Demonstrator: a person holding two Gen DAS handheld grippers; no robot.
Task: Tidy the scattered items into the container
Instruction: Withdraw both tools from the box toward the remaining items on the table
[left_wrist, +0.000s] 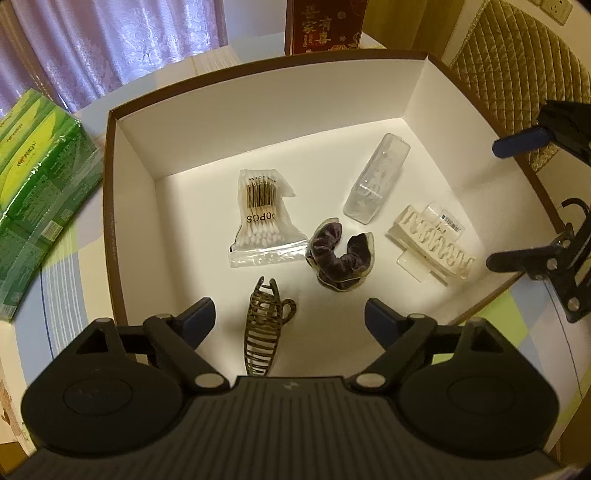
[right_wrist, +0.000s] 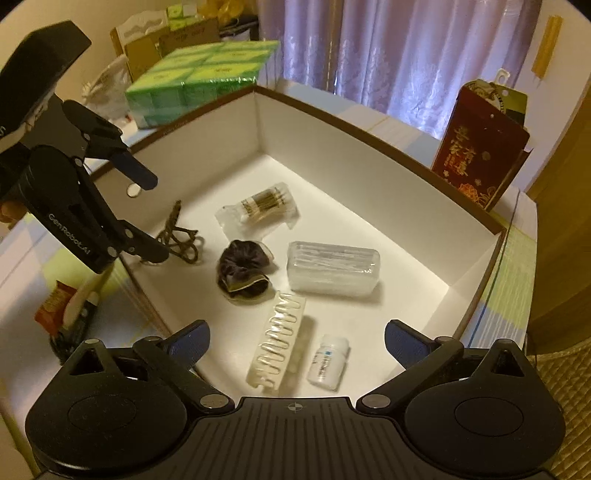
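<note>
A white box with a brown rim (left_wrist: 258, 122) (right_wrist: 369, 177) holds a bag of cotton swabs (left_wrist: 262, 218) (right_wrist: 262, 205), a dark velvet scrunchie (left_wrist: 341, 254) (right_wrist: 242, 271), a clear plastic case (left_wrist: 376, 177) (right_wrist: 332, 267), a cream hair claw (left_wrist: 430, 245) (right_wrist: 280, 347), a small white bottle (left_wrist: 445, 218) (right_wrist: 328, 360) and a brown hair claw (left_wrist: 264, 328) (right_wrist: 179, 236). My left gripper (left_wrist: 290, 319) (right_wrist: 147, 218) hangs open over the brown claw, holding nothing. My right gripper (right_wrist: 297, 341) (left_wrist: 517, 199) is open above the cream claw and bottle.
A green wrapped pack of tissue boxes (left_wrist: 33, 206) (right_wrist: 199, 77) lies left of the box. A dark red gift bag (left_wrist: 325, 26) (right_wrist: 480, 151) stands behind it. Purple curtains hang at the back, and a quilted cushion (left_wrist: 517, 66) sits to the right. The tablecloth (left_wrist: 62, 295) is pastel checked.
</note>
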